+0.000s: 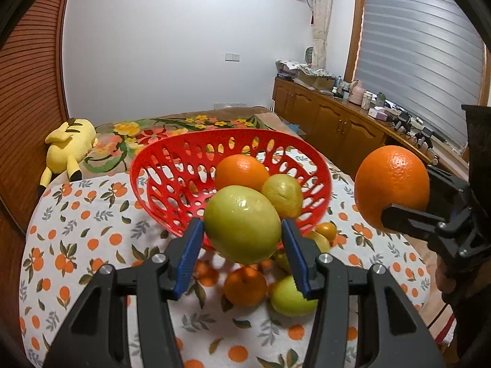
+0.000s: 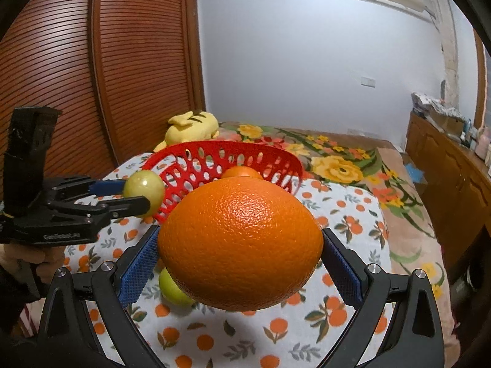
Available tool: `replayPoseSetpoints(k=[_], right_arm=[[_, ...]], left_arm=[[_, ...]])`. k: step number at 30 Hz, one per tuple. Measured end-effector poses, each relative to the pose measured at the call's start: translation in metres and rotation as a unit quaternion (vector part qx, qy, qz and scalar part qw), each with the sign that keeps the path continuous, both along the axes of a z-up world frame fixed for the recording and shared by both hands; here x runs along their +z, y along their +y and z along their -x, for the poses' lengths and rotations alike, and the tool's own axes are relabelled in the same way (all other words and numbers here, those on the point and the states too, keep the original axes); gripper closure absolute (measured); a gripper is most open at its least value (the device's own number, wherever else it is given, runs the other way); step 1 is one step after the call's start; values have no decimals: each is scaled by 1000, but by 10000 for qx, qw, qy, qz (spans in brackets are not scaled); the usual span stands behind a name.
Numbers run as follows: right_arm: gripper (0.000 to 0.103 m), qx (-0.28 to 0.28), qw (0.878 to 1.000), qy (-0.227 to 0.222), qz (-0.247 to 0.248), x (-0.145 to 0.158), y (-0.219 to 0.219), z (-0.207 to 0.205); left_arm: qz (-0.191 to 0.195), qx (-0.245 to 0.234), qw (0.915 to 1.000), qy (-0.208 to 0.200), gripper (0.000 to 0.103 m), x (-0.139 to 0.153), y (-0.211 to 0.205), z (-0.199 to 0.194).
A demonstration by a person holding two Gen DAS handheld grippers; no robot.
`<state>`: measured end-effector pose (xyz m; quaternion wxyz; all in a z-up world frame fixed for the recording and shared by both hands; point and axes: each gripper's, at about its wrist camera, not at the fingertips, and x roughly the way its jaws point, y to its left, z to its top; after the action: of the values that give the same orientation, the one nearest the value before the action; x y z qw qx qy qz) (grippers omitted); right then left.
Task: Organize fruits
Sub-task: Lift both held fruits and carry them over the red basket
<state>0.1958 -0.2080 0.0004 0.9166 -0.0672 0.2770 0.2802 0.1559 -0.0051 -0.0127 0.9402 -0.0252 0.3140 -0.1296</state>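
The left gripper (image 1: pixel 242 239) is clamping a round yellow-green fruit (image 1: pixel 242 224) above the near rim of the perforated red plastic basket (image 1: pixel 172 165). The right gripper (image 2: pixel 239 260) is gripping a large pebbled orange (image 2: pixel 241 242) alongside. Both are delivering; next, each must clear the rim and release inside.

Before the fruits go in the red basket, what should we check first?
1. Left gripper fingers squeeze the yellow-green round fruit: ok.
2. Right gripper fingers squeeze the big orange: ok.
3. Red plastic basket with holes has room beside its orange and green fruit: ok.
4. Basket sitting flat on the orange-print tablecloth: not ok, it tilts.
5. Grippers apart from each other: ok.
6. Loose fruits left on the cloth: not ok.
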Motion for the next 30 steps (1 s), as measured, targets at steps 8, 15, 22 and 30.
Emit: replayPoseSetpoints(k=[8, 15, 22, 30], right_arm=[[2, 264, 9996, 85, 105, -5, 24, -18], [2, 383, 9991, 100, 171, -5, 35, -37], [2, 407, 9987, 100, 291, -6, 41, -61], [2, 471, 9982, 197, 310, -13, 45, -76]], left_arm=[[-1, 43, 10000, 46, 52, -5, 9, -30], [-46, 69, 9999, 122, 52, -9, 14, -53], [-38, 105, 9997, 223, 52, -16, 18, -73], [-73, 118, 9999, 57, 52, -7, 22, -85]])
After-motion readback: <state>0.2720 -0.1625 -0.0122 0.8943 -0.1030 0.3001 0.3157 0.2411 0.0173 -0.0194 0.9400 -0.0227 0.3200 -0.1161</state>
